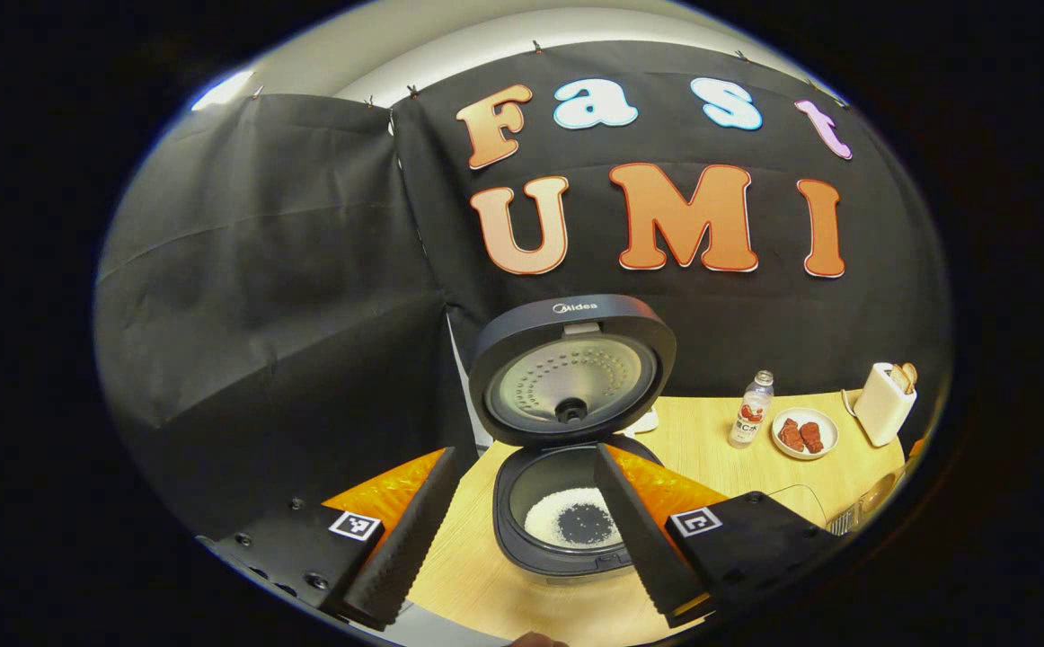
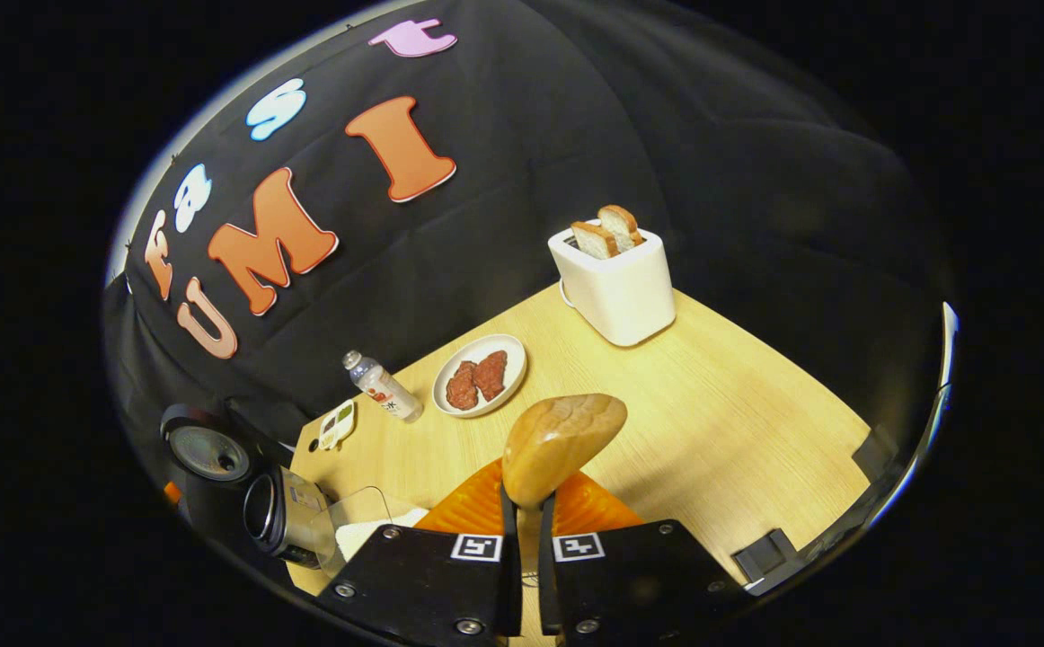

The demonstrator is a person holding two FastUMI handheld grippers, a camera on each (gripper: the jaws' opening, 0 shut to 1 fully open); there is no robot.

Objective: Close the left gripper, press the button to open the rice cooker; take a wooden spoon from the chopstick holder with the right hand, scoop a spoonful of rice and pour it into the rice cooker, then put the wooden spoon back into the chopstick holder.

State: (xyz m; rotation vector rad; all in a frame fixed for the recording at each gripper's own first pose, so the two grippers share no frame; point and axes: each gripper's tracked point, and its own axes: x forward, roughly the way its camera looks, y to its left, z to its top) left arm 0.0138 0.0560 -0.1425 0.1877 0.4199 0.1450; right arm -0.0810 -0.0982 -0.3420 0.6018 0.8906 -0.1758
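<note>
In the left gripper view, the rice cooker (image 1: 567, 503) stood open on the counter (image 1: 711, 449), lid (image 1: 573, 370) upright, a ring of white rice around the bare centre of its dark pot; the left tongs (image 1: 522, 539) were spread apart on either side of it. Toward the counter's back edge stood a bottle (image 1: 751, 410), a plate of meat (image 1: 805, 433) and a toaster (image 1: 884, 404). In the right gripper view, the right tongs (image 2: 528, 512) were clamped on the wooden spoon (image 2: 561, 440), bowl raised above the counter, the toaster with bread near the far corner.

Rice cooker (image 1: 567, 503) open, apparently rice inside
</note>
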